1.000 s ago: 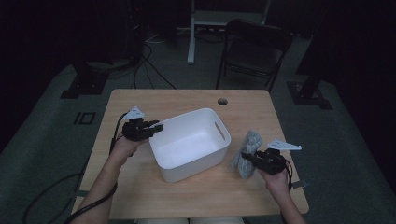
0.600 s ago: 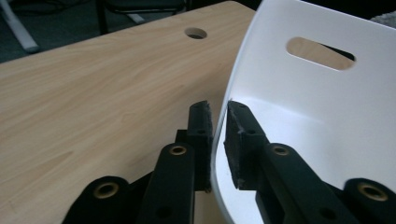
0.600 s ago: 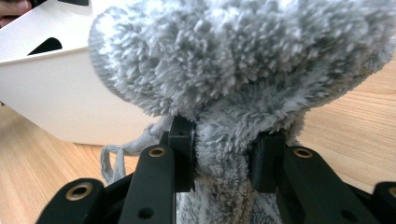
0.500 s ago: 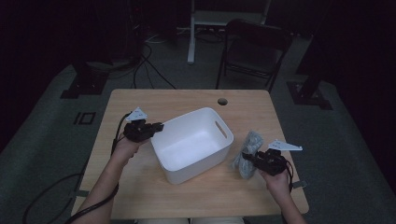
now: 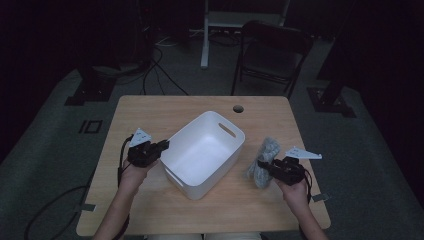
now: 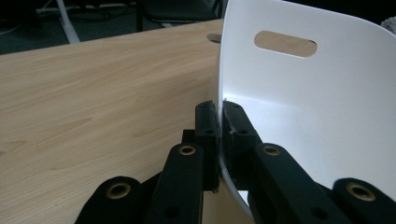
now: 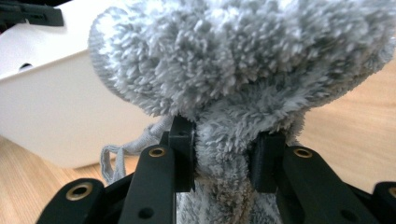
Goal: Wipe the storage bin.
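Note:
A white plastic bin with slot handles stands empty, set at an angle in the middle of the wooden table. My left gripper is at the bin's left side. In the left gripper view, its jaws are shut on the thin white wall of the bin, one pad inside and one outside. To the right of the bin lies a fluffy grey cloth. My right gripper is shut on it. In the right gripper view, the cloth bulges above the pinching pads.
A round cable hole sits near the table's far edge. Behind the table stand a dark folding chair and a white desk leg. Cables lie on the floor at the left.
My left gripper has slid toward the near side along the bin's left wall and closed on it. The right gripper and the cloth have stayed put.

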`<action>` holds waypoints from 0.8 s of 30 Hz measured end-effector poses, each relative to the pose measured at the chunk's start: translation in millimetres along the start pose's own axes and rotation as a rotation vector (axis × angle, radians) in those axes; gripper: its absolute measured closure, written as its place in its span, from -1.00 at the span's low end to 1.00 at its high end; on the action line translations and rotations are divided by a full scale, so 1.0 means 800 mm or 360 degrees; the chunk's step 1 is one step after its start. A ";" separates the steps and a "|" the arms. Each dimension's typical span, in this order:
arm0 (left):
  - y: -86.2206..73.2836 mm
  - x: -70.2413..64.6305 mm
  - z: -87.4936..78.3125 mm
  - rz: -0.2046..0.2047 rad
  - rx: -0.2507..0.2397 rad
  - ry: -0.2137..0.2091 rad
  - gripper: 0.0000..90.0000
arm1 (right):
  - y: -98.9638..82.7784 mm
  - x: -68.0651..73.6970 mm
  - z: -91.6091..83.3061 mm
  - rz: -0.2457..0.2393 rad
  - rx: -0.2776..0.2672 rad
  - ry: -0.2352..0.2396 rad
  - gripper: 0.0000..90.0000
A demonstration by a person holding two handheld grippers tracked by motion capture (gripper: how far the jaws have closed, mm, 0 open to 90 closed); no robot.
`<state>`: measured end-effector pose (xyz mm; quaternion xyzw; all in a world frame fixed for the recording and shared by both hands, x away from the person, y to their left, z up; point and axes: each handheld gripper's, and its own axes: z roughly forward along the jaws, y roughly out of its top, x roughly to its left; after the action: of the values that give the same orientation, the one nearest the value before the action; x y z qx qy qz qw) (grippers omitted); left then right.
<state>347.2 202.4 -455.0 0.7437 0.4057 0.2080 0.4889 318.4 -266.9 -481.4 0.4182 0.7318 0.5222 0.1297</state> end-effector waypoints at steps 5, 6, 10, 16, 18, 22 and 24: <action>0.001 -0.004 0.001 0.0045 0.0021 0.0037 0.90 | 0.014 0.008 0.009 -0.0022 -0.0019 0.0031 0.50; 0.002 -0.005 0.001 0.0058 0.0028 0.0052 0.91 | 0.018 0.010 0.011 -0.0027 -0.0027 0.0042 0.50; -0.001 -0.003 0.001 0.0023 0.0000 0.0026 0.92 | 0.038 0.025 0.030 -0.0061 -0.0055 0.0098 0.50; -0.002 -0.001 0.001 0.0004 -0.0013 0.0002 0.91 | 0.048 0.033 0.052 -0.0063 -0.0056 0.0080 0.43; -0.002 -0.001 0.001 0.0002 -0.0012 -0.0001 0.91 | 0.048 0.031 0.053 -0.0053 -0.0059 0.0084 0.41; -0.002 0.000 0.001 -0.0002 -0.0018 -0.0006 0.91 | 0.043 0.021 0.055 0.0001 -0.0045 0.0138 0.24; -0.002 0.000 0.001 -0.0003 -0.0019 -0.0010 0.91 | 0.042 0.020 0.055 -0.0008 -0.0023 0.0149 0.23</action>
<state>347.3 202.5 -456.9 0.7410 0.4037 0.2077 0.4948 352.5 -222.4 -466.7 0.3906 0.7343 0.5462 0.0997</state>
